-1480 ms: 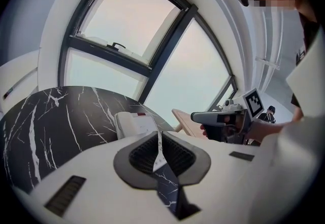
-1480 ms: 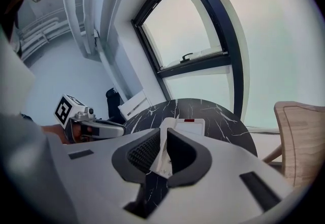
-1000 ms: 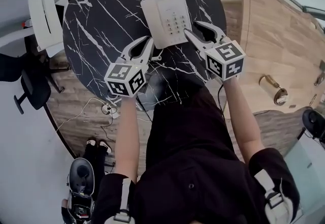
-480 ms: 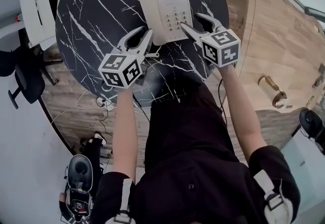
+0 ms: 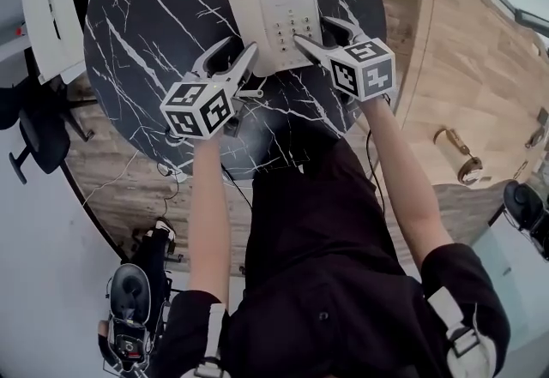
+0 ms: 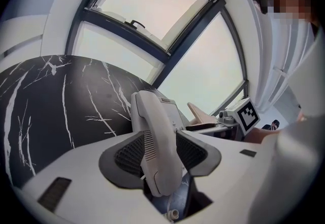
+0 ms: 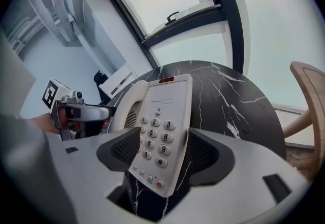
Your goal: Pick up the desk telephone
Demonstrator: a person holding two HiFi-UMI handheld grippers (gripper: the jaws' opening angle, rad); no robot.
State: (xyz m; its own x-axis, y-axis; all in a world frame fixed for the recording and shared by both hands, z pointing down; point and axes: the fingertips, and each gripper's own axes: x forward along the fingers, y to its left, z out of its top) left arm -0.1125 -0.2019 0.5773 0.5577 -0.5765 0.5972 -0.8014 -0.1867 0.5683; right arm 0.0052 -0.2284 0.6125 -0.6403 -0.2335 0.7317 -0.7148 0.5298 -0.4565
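The cream phone (image 5: 274, 21) lies on the black marbled bench (image 5: 146, 33) in front of the person. The left gripper (image 5: 239, 45) straddles the handset (image 6: 155, 136) on the phone's left side. Its jaws have just been opening and stand partly apart, close by the handset but not clamping it. The right gripper (image 5: 313, 30) straddles the keypad (image 7: 155, 139) side. Its jaws have also just been opening and stand wide, with the phone's edge loose between them.

You have a round black marble table (image 5: 154, 42) ahead at twelve o'clock, a white chair (image 5: 47, 25) at ten, wood-plank floor (image 5: 111, 171) below, and a large dark-framed window (image 6: 152, 14) beyond letting in pale daylight
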